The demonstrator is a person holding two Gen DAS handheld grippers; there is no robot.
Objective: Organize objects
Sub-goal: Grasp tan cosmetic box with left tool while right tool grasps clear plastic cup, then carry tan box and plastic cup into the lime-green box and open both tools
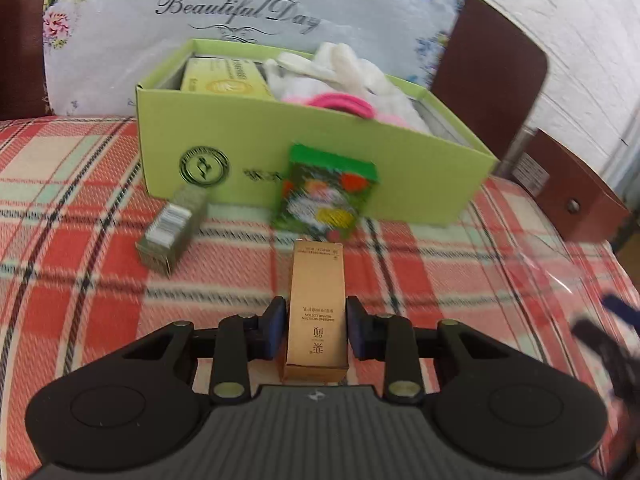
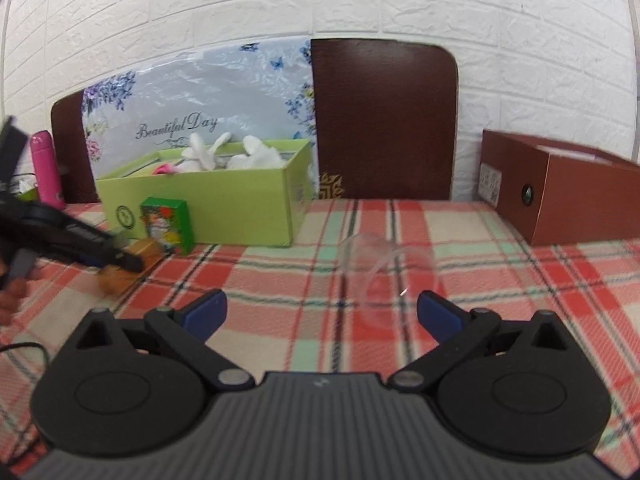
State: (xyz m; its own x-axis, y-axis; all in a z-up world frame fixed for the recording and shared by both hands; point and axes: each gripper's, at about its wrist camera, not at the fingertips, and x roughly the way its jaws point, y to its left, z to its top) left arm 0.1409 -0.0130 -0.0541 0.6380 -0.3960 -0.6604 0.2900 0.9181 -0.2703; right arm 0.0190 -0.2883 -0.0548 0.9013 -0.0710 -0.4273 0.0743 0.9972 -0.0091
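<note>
A slim gold carton [image 1: 317, 308] lies lengthwise on the plaid cloth between the pads of my left gripper [image 1: 316, 330]; the jaws stand just beside its sides with thin gaps. Ahead, a green printed packet [image 1: 326, 192] leans on the green box [image 1: 248, 136], which holds a yellow carton and white and pink cloth. A grey carton [image 1: 172, 232] lies to the left. My right gripper [image 2: 321, 312] is open and empty, with a clear plastic cup [image 2: 386, 276] lying on its side just ahead. The left gripper [image 2: 100, 250] also shows at the left of the right wrist view.
A brown cardboard box [image 2: 568, 192] stands at the far right. A dark wooden headboard [image 2: 384, 120] and a floral plastic bag [image 2: 192, 112] rise behind the green box [image 2: 224, 204]. A pink bottle [image 2: 46, 168] stands at the far left.
</note>
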